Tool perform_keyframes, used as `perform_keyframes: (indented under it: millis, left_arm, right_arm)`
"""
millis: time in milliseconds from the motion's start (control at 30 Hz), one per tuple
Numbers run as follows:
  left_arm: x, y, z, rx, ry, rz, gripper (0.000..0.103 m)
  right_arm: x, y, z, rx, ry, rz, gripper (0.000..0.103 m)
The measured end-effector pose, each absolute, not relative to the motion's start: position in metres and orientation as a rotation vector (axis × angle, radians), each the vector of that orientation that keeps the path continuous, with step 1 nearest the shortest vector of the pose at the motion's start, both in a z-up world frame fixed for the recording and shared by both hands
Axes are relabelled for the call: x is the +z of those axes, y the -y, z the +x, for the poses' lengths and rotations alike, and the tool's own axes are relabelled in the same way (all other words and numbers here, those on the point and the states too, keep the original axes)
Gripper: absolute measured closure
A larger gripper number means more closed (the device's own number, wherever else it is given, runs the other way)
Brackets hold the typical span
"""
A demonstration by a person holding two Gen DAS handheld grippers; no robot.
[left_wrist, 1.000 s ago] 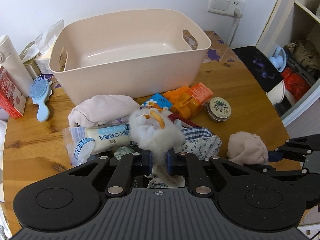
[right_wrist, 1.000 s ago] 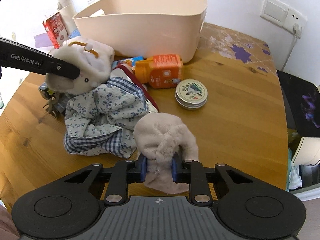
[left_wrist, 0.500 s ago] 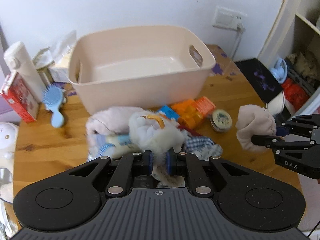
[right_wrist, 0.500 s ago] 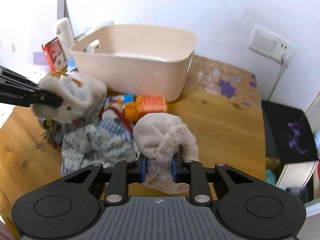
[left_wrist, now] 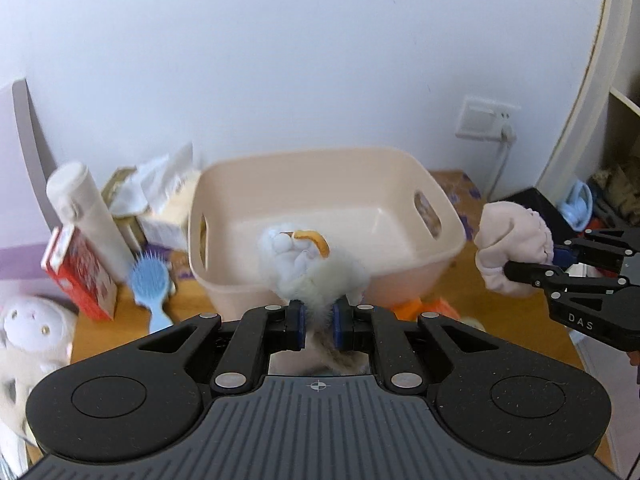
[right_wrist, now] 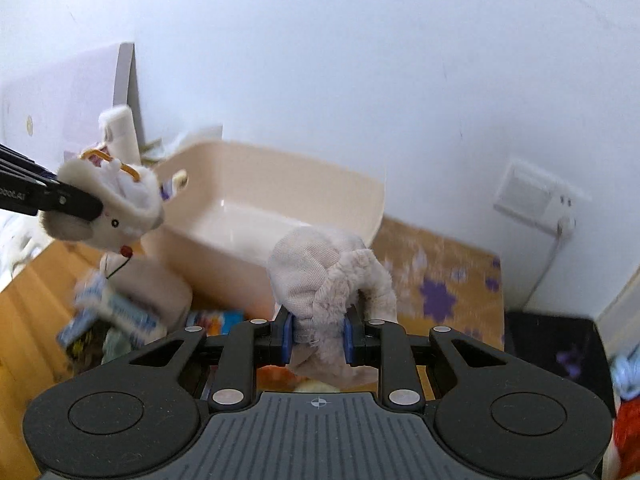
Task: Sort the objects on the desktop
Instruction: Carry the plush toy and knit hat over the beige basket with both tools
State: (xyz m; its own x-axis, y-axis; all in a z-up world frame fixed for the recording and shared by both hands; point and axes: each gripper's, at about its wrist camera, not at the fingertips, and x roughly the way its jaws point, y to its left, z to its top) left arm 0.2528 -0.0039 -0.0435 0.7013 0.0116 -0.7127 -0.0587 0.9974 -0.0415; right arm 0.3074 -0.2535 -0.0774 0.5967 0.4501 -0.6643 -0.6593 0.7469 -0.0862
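My left gripper (left_wrist: 318, 326) is shut on a fluffy white plush toy (left_wrist: 308, 268) with an orange loop, held in the air in front of the beige plastic bin (left_wrist: 320, 216). The same plush toy (right_wrist: 116, 200) shows at the left of the right wrist view. My right gripper (right_wrist: 318, 338) is shut on a bundled beige fleece cloth (right_wrist: 328, 276), lifted before the bin (right_wrist: 280, 208). In the left wrist view that cloth (left_wrist: 514, 246) hangs to the right of the bin, level with its rim. The bin looks empty inside.
Left of the bin stand a white bottle (left_wrist: 88, 216), a red carton (left_wrist: 76, 276), a blue hairbrush (left_wrist: 150, 288) and a tissue box (left_wrist: 160, 200). A white plush (left_wrist: 32, 332) sits far left. Packets and cloths (right_wrist: 120, 312) lie on the wooden table (right_wrist: 28, 300).
Both grippers have risen off the table with their soft items and now hold them in front of the bin. The clutter on the table has dropped low in both views.
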Motion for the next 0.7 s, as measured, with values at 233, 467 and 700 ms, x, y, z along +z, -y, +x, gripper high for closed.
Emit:
perform_keyframes:
  millis: [233,467,700]
  left_arm:
    - [-0.037,-0.001,0.285,0.079,-0.749,-0.049,0.091]
    - [-0.047,-0.003,0.316,0.111,-0.759,-0.032,0.091]
    - [-0.068,-0.006,0.343,0.147,-0.829,-0.047,0.091]
  right_arm:
    - [-0.066,0.230,0.334,0.694,-0.601,-0.343,0.081]
    - [-0.066,0.205,0.356,0.740,-0.547,-0.374,0.081]
    - [-0.083,0.173,0.366,0.792,-0.536,-0.465,0.081]
